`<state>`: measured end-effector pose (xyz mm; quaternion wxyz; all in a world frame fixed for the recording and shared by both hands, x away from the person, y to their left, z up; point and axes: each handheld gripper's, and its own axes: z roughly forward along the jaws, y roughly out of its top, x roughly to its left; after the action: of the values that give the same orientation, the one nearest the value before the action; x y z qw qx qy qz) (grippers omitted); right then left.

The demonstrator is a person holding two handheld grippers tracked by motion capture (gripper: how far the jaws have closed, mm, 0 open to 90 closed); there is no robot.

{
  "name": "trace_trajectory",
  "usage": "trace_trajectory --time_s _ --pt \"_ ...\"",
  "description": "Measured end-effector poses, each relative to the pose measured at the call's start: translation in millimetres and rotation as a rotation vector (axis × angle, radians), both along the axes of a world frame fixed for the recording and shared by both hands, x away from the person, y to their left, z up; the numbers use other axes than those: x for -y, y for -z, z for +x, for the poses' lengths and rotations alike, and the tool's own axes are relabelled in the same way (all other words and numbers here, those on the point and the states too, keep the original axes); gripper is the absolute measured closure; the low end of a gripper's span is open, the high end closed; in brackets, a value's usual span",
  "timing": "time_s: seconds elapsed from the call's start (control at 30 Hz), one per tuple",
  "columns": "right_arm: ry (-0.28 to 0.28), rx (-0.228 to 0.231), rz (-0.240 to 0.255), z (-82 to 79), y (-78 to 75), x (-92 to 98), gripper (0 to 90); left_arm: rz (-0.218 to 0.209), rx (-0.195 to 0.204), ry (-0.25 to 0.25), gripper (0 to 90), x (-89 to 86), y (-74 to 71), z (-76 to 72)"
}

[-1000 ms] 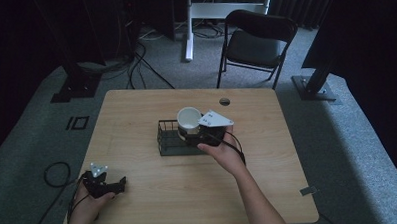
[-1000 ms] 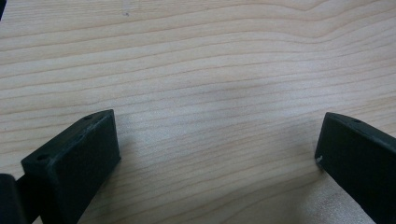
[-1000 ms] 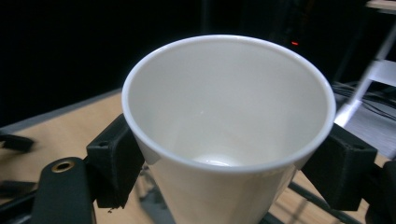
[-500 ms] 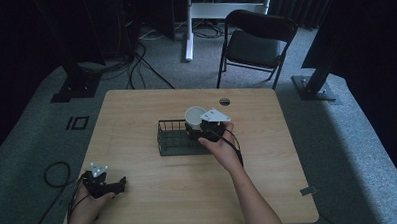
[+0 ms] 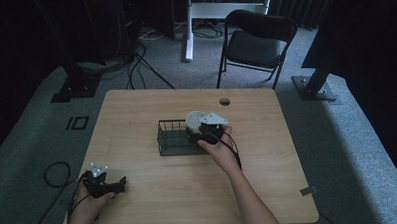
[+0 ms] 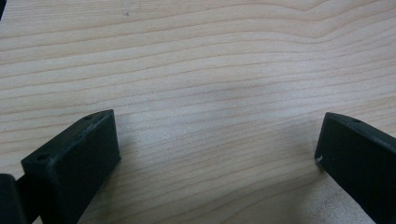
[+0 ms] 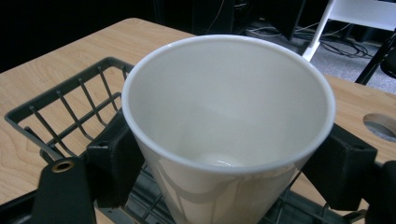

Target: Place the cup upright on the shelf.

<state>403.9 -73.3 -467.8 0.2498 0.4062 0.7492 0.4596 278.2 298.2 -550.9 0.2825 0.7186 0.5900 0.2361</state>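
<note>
Item 1. My left gripper (image 5: 120, 184): parked at the near left corner of the table (image 5: 136, 109), well apart from the work. In the left gripper view its jaws stand wide apart with bare wood grain between them, holding nothing. I judge it rests here to leave the middle free for the other hand.

Item 2. Wire basket (image 5: 171, 138): dark, open-topped, at the table's centre. Its left part is empty. In the right gripper view the bars and rim (image 7: 70, 93) lie below and behind the cup, so the cup is over the basket's right end. Whether its base touches the basket floor, I cannot tell.

Item 3. White cup (image 7: 229, 121): upright, mouth open to the camera, empty inside. In the high view it sits at the basket's right end (image 5: 194, 120).

Item 4. My right gripper (image 7: 224, 172): jaws closed against the cup's two opposite sides below the rim, holding it. A grip low on the tapered wall keeps the cup level and the mouth clear; my judgement is that I am setting it into the basket.

Item 5. Cable hole (image 5: 224, 101): in the table top beyond the cup, unused.
</note>
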Motion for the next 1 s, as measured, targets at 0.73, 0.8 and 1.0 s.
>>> trace_trajectory --time_s 0.73,0.8,1.0 --pt "-0.047 -0.005 0.016 -1.7 -0.8 0.8 12.7 0.0 0.0 0.0 0.0 0.0 0.0 0.0" --pt "-0.054 -0.006 0.011 -2.4 -2.2 2.2 12.4 0.0 0.0 0.0 0.0 0.0 0.0 0.0" --pt "-0.072 -0.01 0.016 -6.9 -4.0 7.9 11.8 0.0 0.0 0.0 0.0 0.0 0.0 0.0"
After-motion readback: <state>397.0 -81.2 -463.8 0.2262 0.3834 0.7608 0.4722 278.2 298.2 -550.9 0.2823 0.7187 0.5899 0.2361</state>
